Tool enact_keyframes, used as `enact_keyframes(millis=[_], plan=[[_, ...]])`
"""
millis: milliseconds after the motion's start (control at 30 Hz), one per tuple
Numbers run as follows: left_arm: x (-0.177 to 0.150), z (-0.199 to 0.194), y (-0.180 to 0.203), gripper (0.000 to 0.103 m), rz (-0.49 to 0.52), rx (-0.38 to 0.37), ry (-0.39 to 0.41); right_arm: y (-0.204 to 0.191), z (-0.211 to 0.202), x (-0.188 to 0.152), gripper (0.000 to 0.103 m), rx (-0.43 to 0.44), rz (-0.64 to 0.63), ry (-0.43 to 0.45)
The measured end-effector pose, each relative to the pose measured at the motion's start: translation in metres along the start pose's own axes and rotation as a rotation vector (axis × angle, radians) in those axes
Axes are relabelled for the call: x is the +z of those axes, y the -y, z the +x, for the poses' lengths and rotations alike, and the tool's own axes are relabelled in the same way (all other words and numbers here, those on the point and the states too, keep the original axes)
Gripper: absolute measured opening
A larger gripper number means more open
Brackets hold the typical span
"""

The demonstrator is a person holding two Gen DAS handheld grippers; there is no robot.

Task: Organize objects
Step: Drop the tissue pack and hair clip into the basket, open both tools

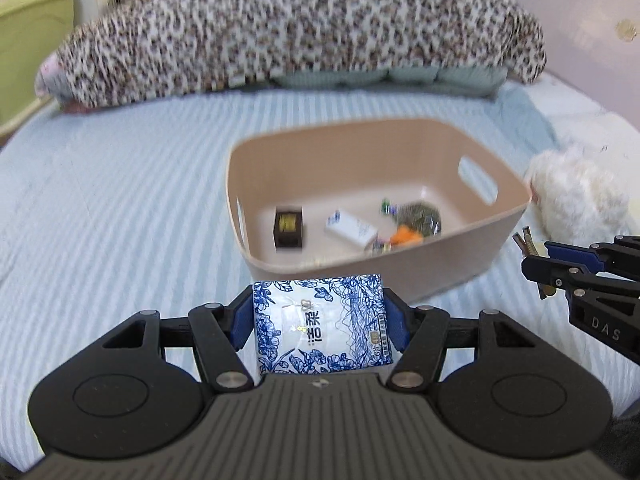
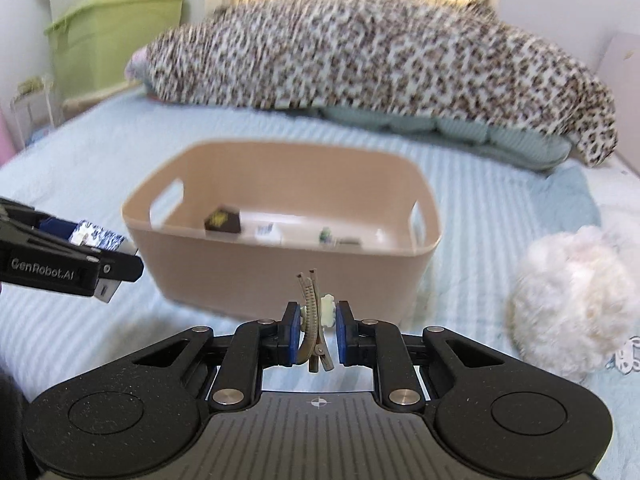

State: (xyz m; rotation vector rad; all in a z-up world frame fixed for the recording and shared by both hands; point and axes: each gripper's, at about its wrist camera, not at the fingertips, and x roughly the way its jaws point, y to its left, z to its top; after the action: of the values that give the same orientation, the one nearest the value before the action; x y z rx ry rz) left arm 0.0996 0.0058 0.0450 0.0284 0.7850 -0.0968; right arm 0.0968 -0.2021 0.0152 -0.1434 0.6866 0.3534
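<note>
On a pale blue striped bedspread (image 1: 100,200), the left gripper (image 1: 320,320) is clenched on a blue-and-white tissue pack (image 1: 320,322) while the right gripper (image 2: 318,332) pinches a beige hair clip (image 2: 314,320), its long axis pointing up and forward. The tan storage bin (image 1: 400,272), already holding a dark box (image 1: 288,226) and other small items, lies straight ahead of both, the left seemingly nearer its rim. A leopard-print blanket (image 2: 380,60) heaps behind; a white plush toy (image 2: 572,300) lies just beside the bin.
</note>
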Motion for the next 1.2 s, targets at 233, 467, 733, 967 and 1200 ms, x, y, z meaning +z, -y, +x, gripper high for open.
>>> enact_keyframes(millis=[233, 467, 733, 967, 1200], plan=[[0.017, -0.006, 0.008, 0.065, -0.008, -0.009, 0.111, 0.008, -0.008, 0.016, 0.016, -0.033, 0.065, 0.138], [0.038, 0.020, 0.012, 0.065, -0.020, 0.017, 0.184, 0.002, 0.012, 0.034, 0.016, -0.045, 0.100, 0.186], [0.051, 0.075, 0.010, 0.065, -0.053, 0.072, 0.158, -0.007, 0.058, 0.047, 0.016, -0.089, 0.113, 0.199], [0.054, 0.115, -0.006, 0.065, -0.087, 0.113, 0.054, -0.010, 0.096, 0.045, 0.016, -0.102, 0.133, 0.133], [0.048, 0.127, -0.006, 0.066, -0.052, 0.119, 0.003, -0.004, 0.120, 0.040, 0.018, -0.092, 0.174, 0.067]])
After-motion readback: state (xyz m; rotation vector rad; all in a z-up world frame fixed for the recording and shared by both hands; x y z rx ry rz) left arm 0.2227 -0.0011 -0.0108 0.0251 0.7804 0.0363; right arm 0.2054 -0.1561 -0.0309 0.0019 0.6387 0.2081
